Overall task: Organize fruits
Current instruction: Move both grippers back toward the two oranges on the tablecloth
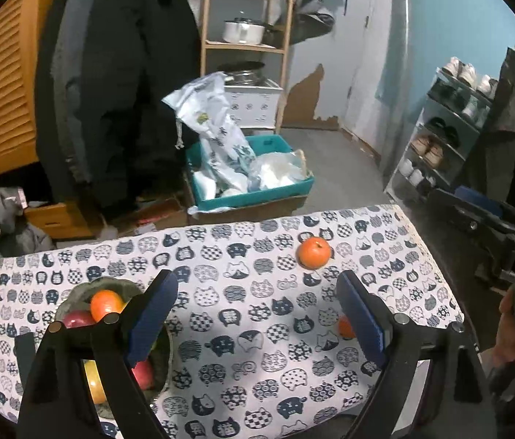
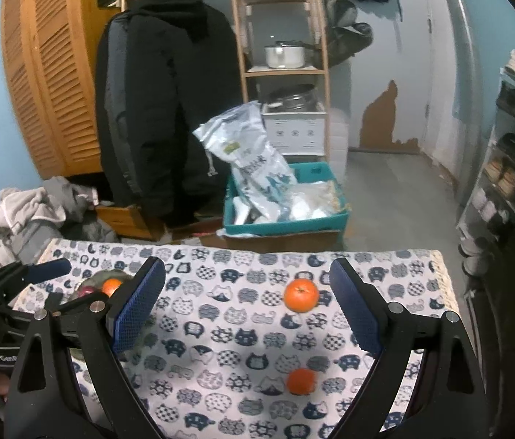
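Observation:
A table under a cat-print cloth (image 1: 242,314) carries a dark bowl (image 1: 74,298) at its left, with an orange, a red apple and yellow fruit in it. One loose orange (image 1: 314,252) lies toward the far right, and a smaller orange (image 1: 345,327) peeks from behind a finger. My left gripper (image 1: 255,285) hovers open and empty, its left finger over the bowl. In the right wrist view, my right gripper (image 2: 246,267) is open and empty above the cloth. The far orange (image 2: 301,294) and the near orange (image 2: 301,381) lie between its fingers, lower down, and the bowl (image 2: 107,283) is at left.
Beyond the table's far edge a teal crate (image 1: 253,197) of bags stands on the floor. A black coat (image 1: 118,84) and wooden shelves (image 1: 246,36) are behind it. A shoe rack (image 1: 440,139) lines the right wall. Clothes (image 2: 27,212) are piled at left.

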`<move>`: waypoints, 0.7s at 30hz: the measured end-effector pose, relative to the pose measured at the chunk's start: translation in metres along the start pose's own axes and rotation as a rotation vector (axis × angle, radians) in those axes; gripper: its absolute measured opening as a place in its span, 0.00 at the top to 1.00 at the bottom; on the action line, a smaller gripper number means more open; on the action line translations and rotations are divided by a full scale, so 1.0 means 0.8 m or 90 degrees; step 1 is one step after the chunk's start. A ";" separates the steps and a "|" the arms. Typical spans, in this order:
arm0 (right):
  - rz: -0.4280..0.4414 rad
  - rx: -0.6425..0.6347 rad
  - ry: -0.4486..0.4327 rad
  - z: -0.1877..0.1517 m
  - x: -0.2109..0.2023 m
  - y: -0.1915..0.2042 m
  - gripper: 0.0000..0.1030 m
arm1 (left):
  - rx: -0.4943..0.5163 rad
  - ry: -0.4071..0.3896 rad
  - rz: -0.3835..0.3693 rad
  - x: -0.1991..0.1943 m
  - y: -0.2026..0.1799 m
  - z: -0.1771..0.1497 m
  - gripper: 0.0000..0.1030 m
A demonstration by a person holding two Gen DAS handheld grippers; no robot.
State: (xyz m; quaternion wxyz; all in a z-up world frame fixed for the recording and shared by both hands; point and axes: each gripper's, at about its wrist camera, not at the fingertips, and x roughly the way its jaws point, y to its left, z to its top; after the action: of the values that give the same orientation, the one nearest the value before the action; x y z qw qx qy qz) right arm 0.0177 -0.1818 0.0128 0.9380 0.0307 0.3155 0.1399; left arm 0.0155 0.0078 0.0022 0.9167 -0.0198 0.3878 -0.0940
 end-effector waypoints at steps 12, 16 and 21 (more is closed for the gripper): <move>-0.043 0.016 0.028 -0.027 0.003 -0.046 0.12 | 0.027 0.033 -0.021 0.036 -0.044 0.000 0.13; -0.052 0.024 0.039 -0.035 0.007 -0.059 0.12 | 0.039 0.041 -0.024 0.046 -0.055 -0.002 0.13; -0.062 0.028 0.055 -0.047 0.015 -0.072 0.13 | 0.048 0.059 -0.018 0.064 -0.062 -0.009 0.13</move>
State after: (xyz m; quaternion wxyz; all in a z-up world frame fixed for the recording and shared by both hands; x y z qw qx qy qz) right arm 0.0184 -0.2345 -0.0325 0.9283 0.0298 0.3600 0.0880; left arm 0.0376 -0.0499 -0.0332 0.8966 0.0138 0.4254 -0.1221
